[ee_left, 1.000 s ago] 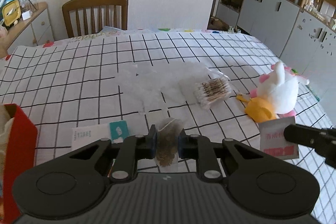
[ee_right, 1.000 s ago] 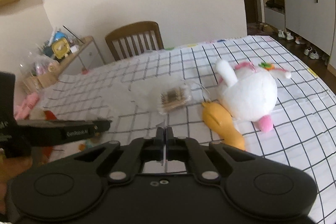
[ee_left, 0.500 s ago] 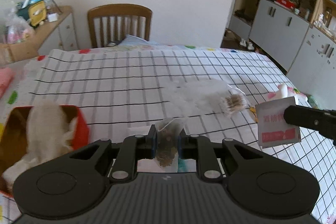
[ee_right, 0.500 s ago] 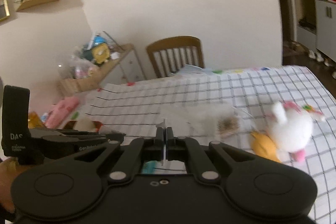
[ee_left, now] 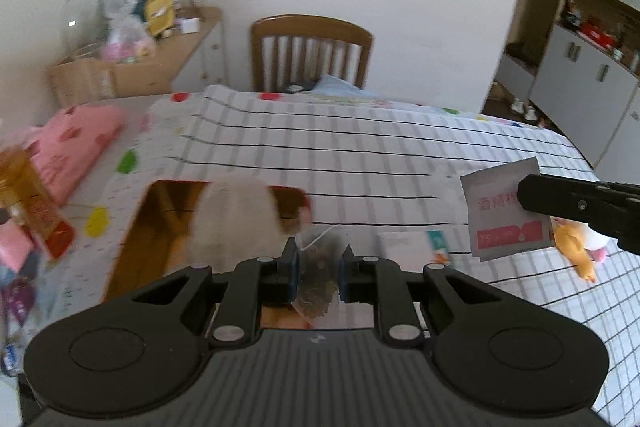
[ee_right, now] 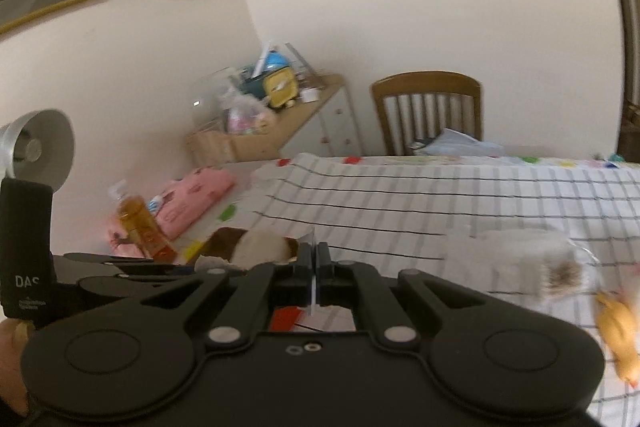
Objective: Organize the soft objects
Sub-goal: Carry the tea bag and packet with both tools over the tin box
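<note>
Nearest us, the left gripper (ee_left: 318,267) was clamped on a translucent mesh tea bag of brown leaves (ee_left: 318,277), its white string looping toward eleven o'clock. The right gripper (ee_right: 315,269) was pinched fully closed on a thin white paper sachet with a pink band and red print (ee_left: 506,209); from its own camera we saw that sachet only edge-on, as a sliver between the pads.

Just beyond the left fingers, at about eleven o'clock, sat the red open-topped box with a brown interior (ee_left: 168,223), a pale fluffy soft item (ee_left: 236,219) already lying in it. We judged that both hands were carrying their loads to this box, and that the grips should be let go only with each pouch over the opening, low enough that such light things would not flutter past the rim.

Farther off, at two o'clock in the right view, a blurred clear plastic bag of cotton swabs (ee_right: 560,273) and an orange-and-white plush toy (ee_right: 618,331) waited on the white black-checked tablecloth (ee_left: 360,147).
</note>
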{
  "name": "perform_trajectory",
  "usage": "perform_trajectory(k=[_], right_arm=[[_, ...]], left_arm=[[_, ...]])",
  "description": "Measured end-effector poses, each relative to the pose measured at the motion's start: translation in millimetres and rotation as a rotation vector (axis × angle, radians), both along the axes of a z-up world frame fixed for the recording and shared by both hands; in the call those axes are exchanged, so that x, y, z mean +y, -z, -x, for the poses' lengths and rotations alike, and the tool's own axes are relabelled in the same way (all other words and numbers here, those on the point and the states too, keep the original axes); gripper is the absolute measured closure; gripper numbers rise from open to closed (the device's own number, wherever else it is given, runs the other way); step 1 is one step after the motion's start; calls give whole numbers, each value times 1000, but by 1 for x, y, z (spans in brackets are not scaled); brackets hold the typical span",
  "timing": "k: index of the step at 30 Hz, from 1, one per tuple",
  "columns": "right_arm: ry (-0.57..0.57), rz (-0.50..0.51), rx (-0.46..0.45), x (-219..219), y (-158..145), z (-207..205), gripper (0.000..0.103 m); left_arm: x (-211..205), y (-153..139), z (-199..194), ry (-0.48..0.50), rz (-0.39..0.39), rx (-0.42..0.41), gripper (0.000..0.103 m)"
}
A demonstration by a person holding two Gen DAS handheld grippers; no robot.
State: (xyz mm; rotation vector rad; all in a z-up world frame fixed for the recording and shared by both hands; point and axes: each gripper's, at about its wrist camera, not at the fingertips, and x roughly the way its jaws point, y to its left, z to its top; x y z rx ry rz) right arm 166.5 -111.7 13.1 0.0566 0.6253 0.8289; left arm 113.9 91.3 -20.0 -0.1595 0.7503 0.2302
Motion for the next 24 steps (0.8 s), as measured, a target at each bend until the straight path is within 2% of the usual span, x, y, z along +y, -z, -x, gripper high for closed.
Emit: perform_trajectory(k=[6, 11, 21, 24], right_arm=[[-71, 9, 9, 42, 4, 1, 102], [-120, 28, 44, 75, 16, 0, 102], [-226, 93, 136, 122, 55, -2, 102], [-253, 132, 140, 134, 66, -2, 102]], left_arm=[[42, -2, 14, -65, -20, 18, 85], [72, 6, 17, -114, -6, 36, 85], [99, 31, 1, -124, 1, 111, 85], [101, 40, -9, -115, -1, 143, 85]])
